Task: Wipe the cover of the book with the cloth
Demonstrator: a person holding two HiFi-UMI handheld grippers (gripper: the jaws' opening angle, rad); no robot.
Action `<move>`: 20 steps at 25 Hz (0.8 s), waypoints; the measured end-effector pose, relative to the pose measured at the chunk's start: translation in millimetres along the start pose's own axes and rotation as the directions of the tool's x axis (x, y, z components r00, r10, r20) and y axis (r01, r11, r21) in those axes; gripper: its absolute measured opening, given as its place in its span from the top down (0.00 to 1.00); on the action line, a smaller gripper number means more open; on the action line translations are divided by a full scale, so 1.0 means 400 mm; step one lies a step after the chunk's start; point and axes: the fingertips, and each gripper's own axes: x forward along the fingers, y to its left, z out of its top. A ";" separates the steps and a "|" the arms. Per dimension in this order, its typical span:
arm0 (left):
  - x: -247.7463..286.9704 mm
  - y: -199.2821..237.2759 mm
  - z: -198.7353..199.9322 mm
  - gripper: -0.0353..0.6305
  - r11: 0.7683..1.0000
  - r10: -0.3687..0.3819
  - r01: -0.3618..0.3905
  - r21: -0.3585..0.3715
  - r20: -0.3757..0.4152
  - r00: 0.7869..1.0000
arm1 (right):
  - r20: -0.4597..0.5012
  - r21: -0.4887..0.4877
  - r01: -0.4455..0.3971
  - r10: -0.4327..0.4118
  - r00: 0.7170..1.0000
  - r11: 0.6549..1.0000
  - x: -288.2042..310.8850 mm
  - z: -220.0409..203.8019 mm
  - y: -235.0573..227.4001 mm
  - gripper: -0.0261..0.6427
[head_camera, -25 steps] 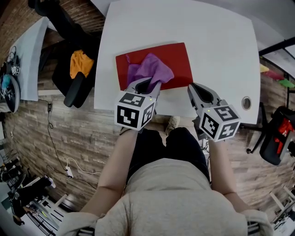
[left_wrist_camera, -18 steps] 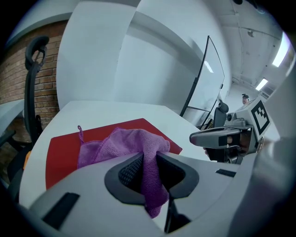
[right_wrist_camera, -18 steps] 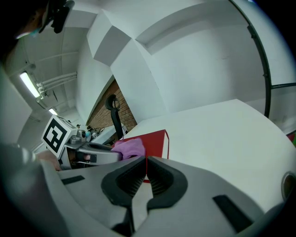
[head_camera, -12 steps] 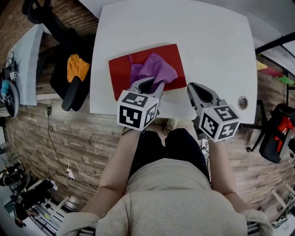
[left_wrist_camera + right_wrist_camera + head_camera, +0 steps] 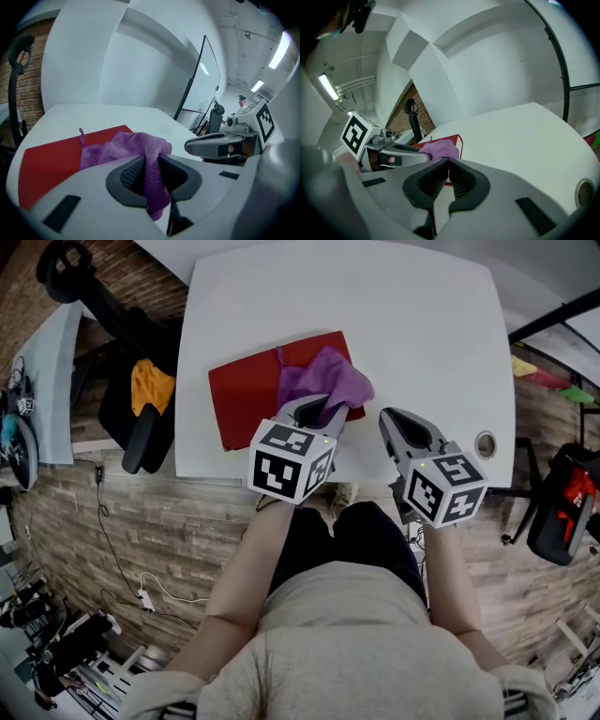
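Observation:
A red book (image 5: 246,395) lies flat near the front edge of the white table (image 5: 412,343). A purple cloth (image 5: 323,381) is bunched over the book's right end, and my left gripper (image 5: 323,411) is shut on its near fold. In the left gripper view the cloth (image 5: 136,147) hangs pinched between the jaws, spread over the red cover (image 5: 51,157). My right gripper (image 5: 396,424) hovers just right of the book with its jaws shut on nothing. The right gripper view shows the cloth (image 5: 439,149) and the book's corner (image 5: 458,140) ahead of the shut jaws.
A round cable hole (image 5: 485,442) sits in the table near its front right corner. A black chair with an orange garment (image 5: 150,387) stands to the left of the table. The floor is brick-patterned.
My left gripper has dragged the cloth rightward across the book's cover, from the middle to its right end. The right gripper has stayed where it was.

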 end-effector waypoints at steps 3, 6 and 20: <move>0.014 -0.017 0.016 0.83 1.000 -0.012 0.012 0.001 0.008 1.000 | 0.002 0.002 0.007 -0.007 1.000 1.000 -0.012 0.002 -0.013 0.93; 0.030 -0.033 0.024 0.83 1.000 -0.018 0.018 0.004 0.012 1.000 | 0.004 0.002 0.012 -0.012 1.000 1.000 -0.026 -0.001 -0.030 0.93; 0.056 -0.084 0.056 0.83 0.998 -0.053 0.052 0.030 0.025 0.998 | 0.012 0.000 0.010 -0.010 1.000 1.000 -0.043 0.009 -0.037 0.93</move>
